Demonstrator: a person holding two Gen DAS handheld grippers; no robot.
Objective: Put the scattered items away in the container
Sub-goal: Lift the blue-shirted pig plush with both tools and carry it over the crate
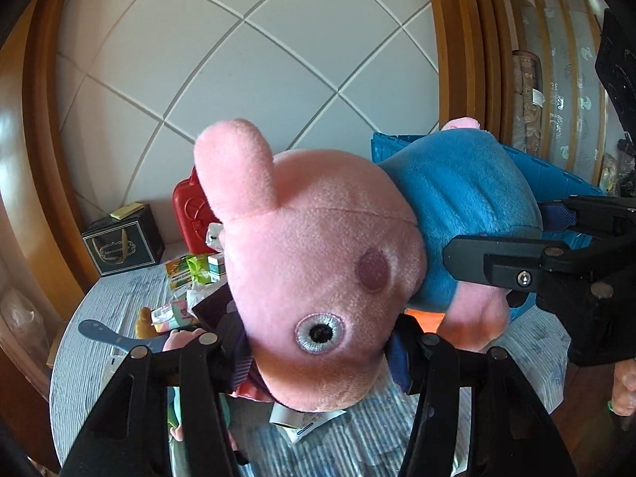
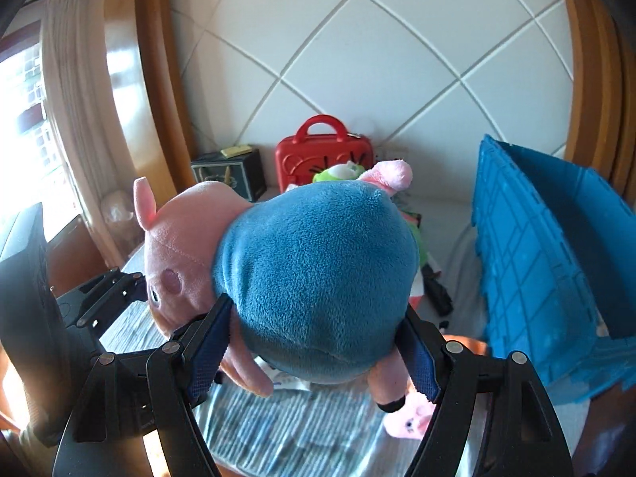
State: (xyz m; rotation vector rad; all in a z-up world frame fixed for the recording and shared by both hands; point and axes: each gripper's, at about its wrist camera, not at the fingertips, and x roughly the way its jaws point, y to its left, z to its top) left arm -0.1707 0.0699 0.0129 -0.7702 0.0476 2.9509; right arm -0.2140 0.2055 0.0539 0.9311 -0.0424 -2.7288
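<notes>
Left wrist view: the left gripper (image 1: 318,342) has its two fingers squeezed on the pink head of a pig plush toy (image 1: 318,262), one finger on each side, near the snout and the eye. The toy is up in the air, above the striped cloth (image 1: 99,318) that lies under the fingers. Just to the right of these fingers the right gripper (image 1: 556,238) comes in from the side and pinches the toy's blue body. Past the fingers and a bit left lie small packets (image 1: 194,270), and farther off stand a red case (image 1: 190,214) and a dark box (image 1: 123,244) by the white tiled wall (image 1: 238,59). In the right wrist view, the right gripper (image 2: 314,342) has its blue pads (image 2: 208,353) pressed on both sides of the toy's round blue body (image 2: 318,278). The pink head sticks out to the left of these fingers, where the left gripper (image 2: 135,282) holds it. To the right of the fingers and a little ahead stands the blue crate (image 2: 536,258), apart from the toy. Below the fingers, on the cloth, lies another small pink toy (image 2: 409,421).
</notes>
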